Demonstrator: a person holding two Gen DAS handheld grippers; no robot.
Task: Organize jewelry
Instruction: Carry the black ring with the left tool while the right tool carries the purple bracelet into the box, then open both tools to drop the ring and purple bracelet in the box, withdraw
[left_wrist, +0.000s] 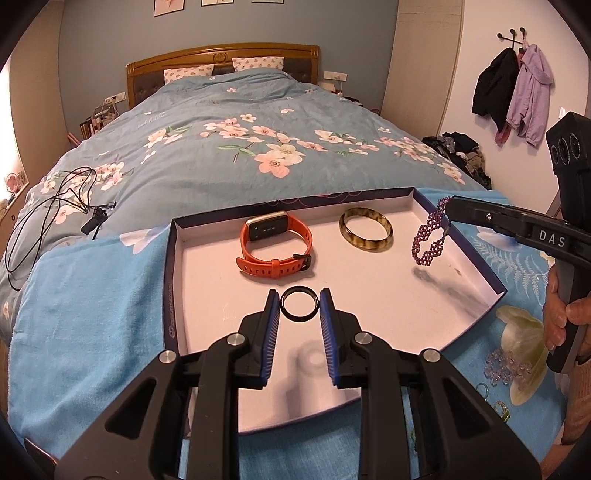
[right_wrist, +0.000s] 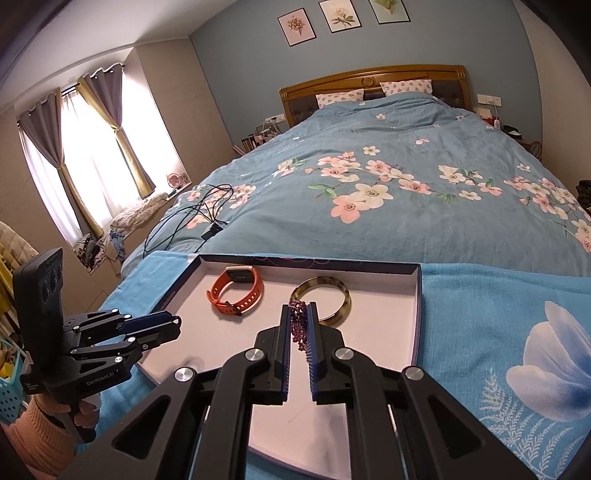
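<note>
In the left wrist view my left gripper (left_wrist: 299, 299) is shut on a black ring (left_wrist: 299, 318), held just above the floor of a white tray with a dark blue rim (left_wrist: 168, 280). An orange smartwatch (left_wrist: 275, 245) and a tortoiseshell bangle (left_wrist: 365, 229) lie at the tray's far side. My right gripper (left_wrist: 448, 214) is shut on a purple beaded bracelet (left_wrist: 428, 240), which dangles over the tray's right part. The right wrist view shows that gripper (right_wrist: 299, 308) pinching the bracelet (right_wrist: 299, 325) in front of the bangle (right_wrist: 321, 280), the watch (right_wrist: 236, 291) and my left gripper (right_wrist: 176, 325).
The tray (right_wrist: 419, 314) rests on a light blue flowered towel (left_wrist: 85, 302) at the foot of a bed. A clear bead bracelet (left_wrist: 506, 365) and small rings (left_wrist: 500, 408) lie on the towel to the right. A black cable (left_wrist: 55, 206) sprawls on the quilt at left.
</note>
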